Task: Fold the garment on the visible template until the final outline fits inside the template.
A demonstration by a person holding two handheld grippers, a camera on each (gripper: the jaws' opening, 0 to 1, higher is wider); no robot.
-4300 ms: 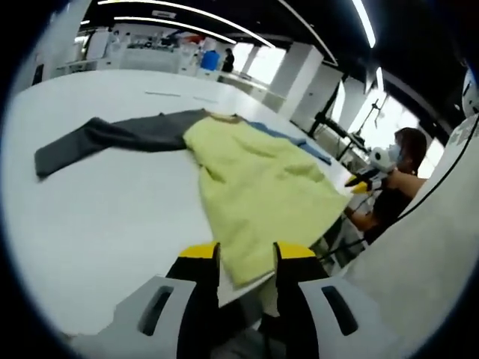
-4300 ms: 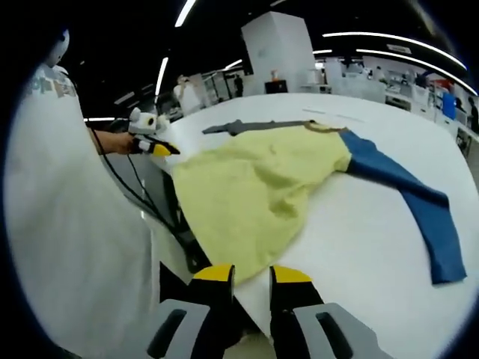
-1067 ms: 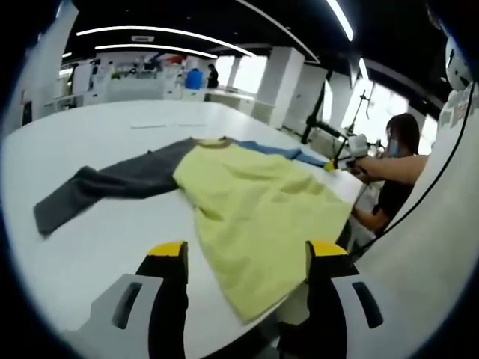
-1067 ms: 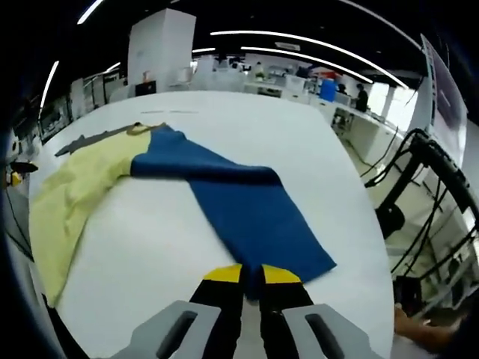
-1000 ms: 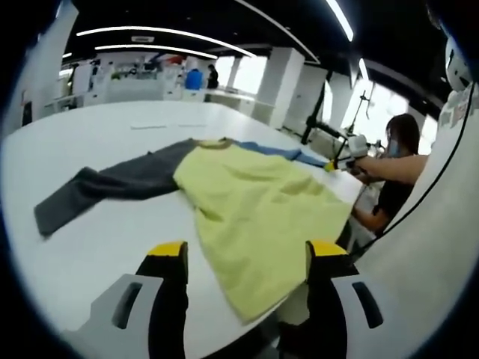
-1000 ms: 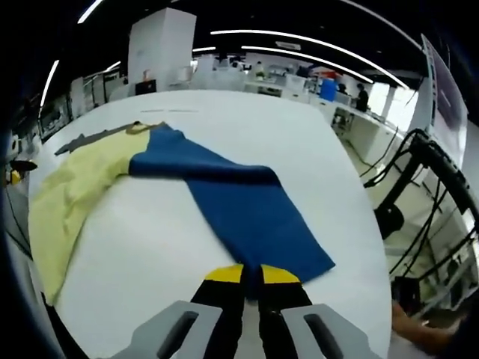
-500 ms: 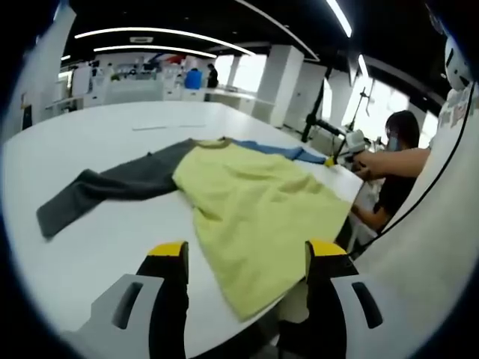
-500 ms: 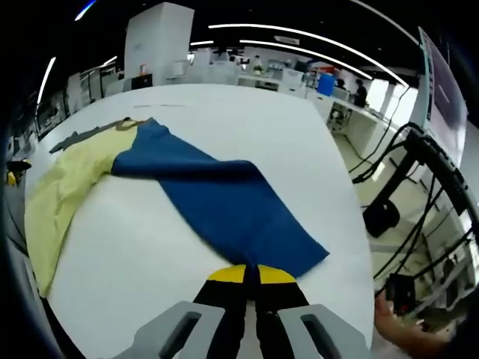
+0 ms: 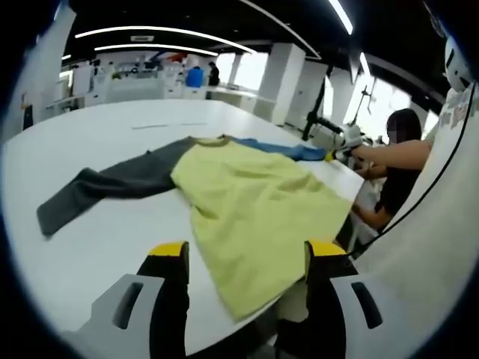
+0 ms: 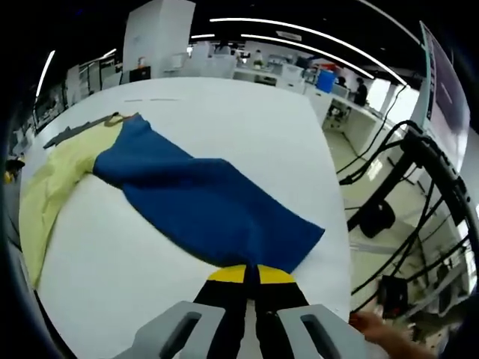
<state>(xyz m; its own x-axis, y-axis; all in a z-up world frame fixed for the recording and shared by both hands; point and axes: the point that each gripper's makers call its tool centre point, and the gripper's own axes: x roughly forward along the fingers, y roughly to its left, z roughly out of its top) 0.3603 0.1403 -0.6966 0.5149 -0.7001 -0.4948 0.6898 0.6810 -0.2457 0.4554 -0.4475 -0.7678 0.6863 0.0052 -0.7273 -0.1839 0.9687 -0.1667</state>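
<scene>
A long-sleeved garment lies spread on the white table. It has a yellow body, a grey sleeve stretched left and a blue sleeve at the far side. My left gripper stands open just above the yellow hem near the table's edge, holding nothing. In the right gripper view the blue sleeve runs from the yellow body toward me, and my right gripper is shut on its cuff. The right gripper also appears far right in the left gripper view, in a person's hand.
The table's edge falls off just right of the cuff, with black cables on the floor beyond. A person stands at the table's right corner. A thin line marks the tabletop past the collar. Benches fill the background.
Since 4.3 s ago the left gripper opened and the right gripper moved from the hem to the blue cuff. Over the last second the right gripper lifted and drew the cuff along; the sleeve shifted.
</scene>
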